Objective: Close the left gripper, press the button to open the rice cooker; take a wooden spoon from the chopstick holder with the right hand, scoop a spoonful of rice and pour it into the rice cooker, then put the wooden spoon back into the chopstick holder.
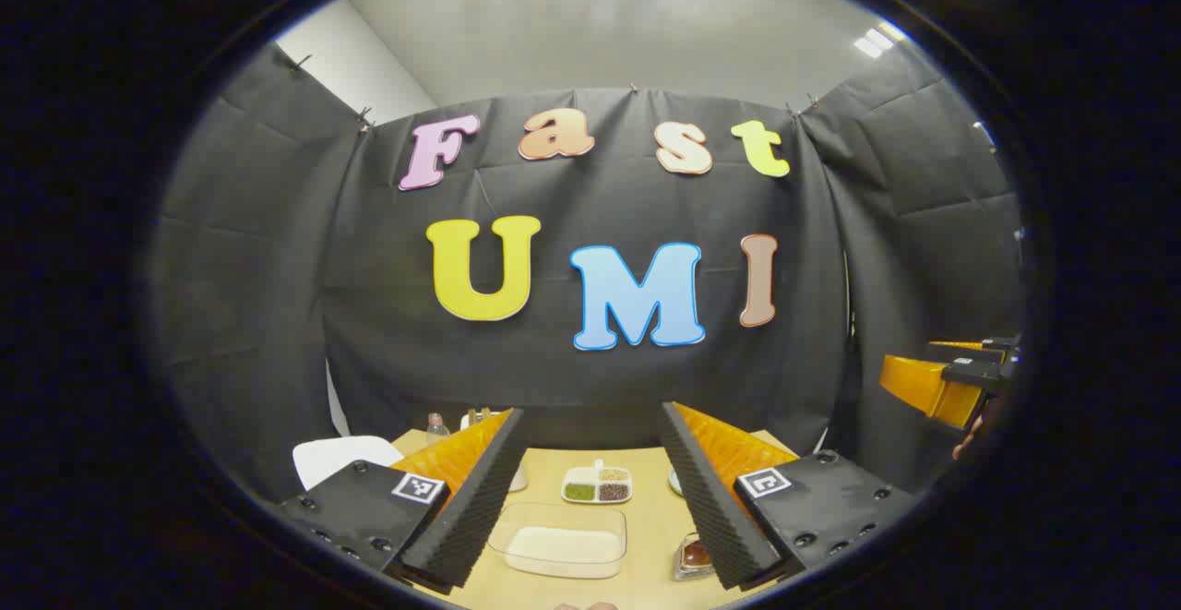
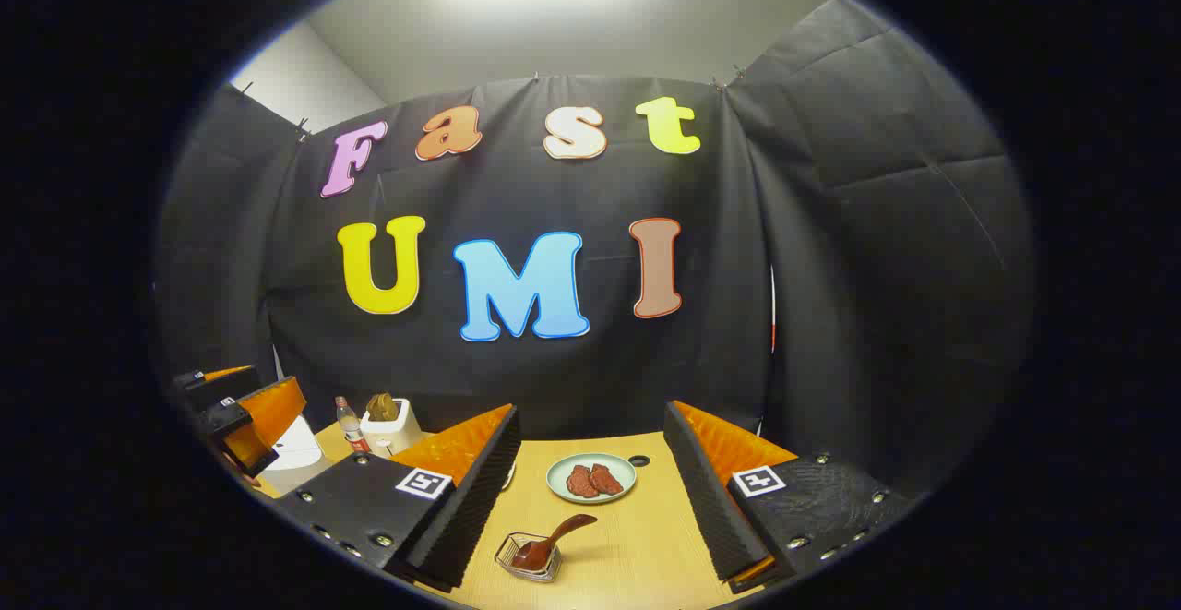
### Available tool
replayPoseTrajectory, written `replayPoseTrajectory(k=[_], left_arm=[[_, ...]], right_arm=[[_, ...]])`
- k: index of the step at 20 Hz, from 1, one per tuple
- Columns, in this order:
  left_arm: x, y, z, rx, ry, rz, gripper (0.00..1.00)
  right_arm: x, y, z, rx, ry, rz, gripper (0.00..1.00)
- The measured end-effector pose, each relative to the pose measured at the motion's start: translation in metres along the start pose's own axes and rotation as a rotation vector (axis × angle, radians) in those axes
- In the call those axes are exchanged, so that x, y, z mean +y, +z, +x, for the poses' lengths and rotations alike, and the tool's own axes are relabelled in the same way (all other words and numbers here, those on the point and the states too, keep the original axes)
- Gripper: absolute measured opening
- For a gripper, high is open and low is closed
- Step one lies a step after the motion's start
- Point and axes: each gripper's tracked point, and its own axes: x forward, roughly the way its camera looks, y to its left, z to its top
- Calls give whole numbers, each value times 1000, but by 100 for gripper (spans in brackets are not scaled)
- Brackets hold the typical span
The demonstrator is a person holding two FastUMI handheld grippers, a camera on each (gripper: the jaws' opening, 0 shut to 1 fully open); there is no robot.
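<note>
Status: no step judged done; all steps remain.

Left gripper [image 1: 586, 490]: fingers spread, holding nothing, raised above desk [image 1: 646, 536]. Closing for button press not yet done.

Rice cooker [image 2: 295, 451]: white, near left edge of desk in right gripper view, partly hidden; lid state cannot tell.

Rice container [image 1: 558, 541]: clear tray, near front edge, between left gripper fingers in left gripper view.

Wooden spoon [image 2: 552, 541]: leaning in wire chopstick holder [image 2: 528, 559], near front edge, untouched.

Right gripper [image 2: 590, 490]: fingers spread, empty, above desk.
</note>
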Motion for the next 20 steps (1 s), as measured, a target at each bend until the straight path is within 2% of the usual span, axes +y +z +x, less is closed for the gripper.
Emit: replayPoseTrajectory(k=[5, 14, 20], left_arm=[[15, 4, 0, -5, -14, 7, 99], [35, 4, 4, -8, 14, 38, 100], [47, -13, 10, 33, 6, 29, 99]], right_arm=[[10, 1, -2, -6, -17, -6, 95], [24, 2, 4, -16, -7, -7, 95], [29, -8, 7, 1, -7, 11, 95]])
